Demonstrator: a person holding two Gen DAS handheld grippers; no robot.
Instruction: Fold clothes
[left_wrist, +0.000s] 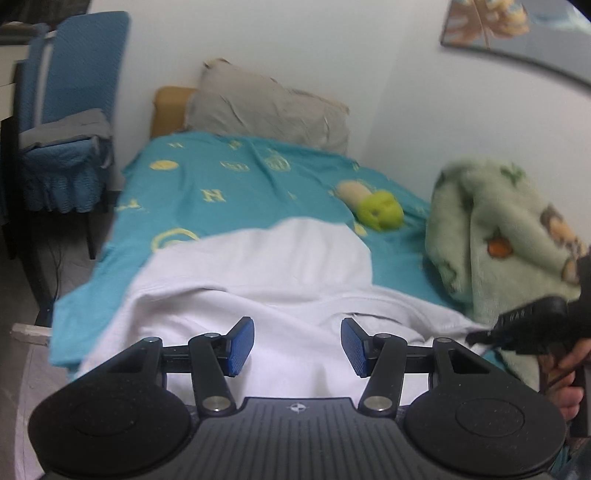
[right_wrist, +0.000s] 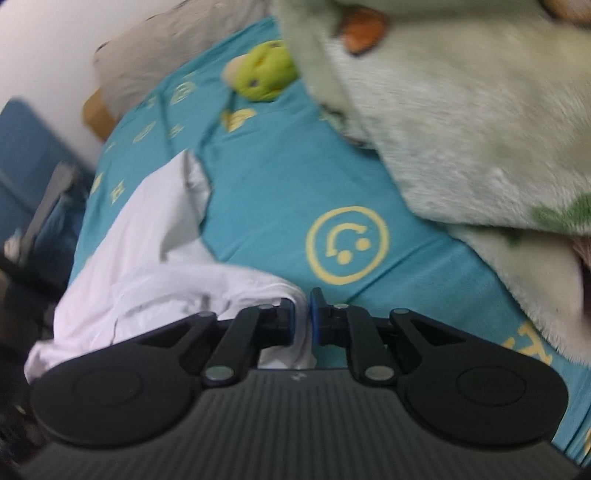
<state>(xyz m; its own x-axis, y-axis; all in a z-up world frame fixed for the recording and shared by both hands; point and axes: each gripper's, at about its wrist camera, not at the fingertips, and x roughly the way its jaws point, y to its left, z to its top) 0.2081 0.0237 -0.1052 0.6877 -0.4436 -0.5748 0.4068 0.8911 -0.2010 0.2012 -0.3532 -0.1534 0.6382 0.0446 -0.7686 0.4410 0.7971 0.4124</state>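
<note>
Pinching a bunched fold of the white garment (right_wrist: 155, 273), the right claw (right_wrist: 303, 317) has its blue pads together on the cloth, which squeezes up between them and trails off to the claw's left across the teal bedsheet (right_wrist: 280, 177). The left claw (left_wrist: 297, 345) stands apart with nothing between its pads (left_wrist: 242, 345), hovering over the same garment, which spreads flat ahead of and beneath it on the bed. The main risk, as I judge it, is a lopsided fold: with only 1 claw gripping, any pull from the right would drag the cloth into a rope instead of a clean crease, and the thin pinch could slip free because so little fabric sits in the pads. A second risk is the fluffy green blanket (right_wrist: 461, 122), heaped just right of and ahead of the right claw, which could snag the cloth's edge if it is carried that way; the green plush toy (left_wrist: 378, 208) lies well ahead of both claws. Both views are blurred, so seams, sleeves and collar cannot be made out, and I cannot tell what kind of garment it is. Its near edge is hidden under both claw bodies.
</note>
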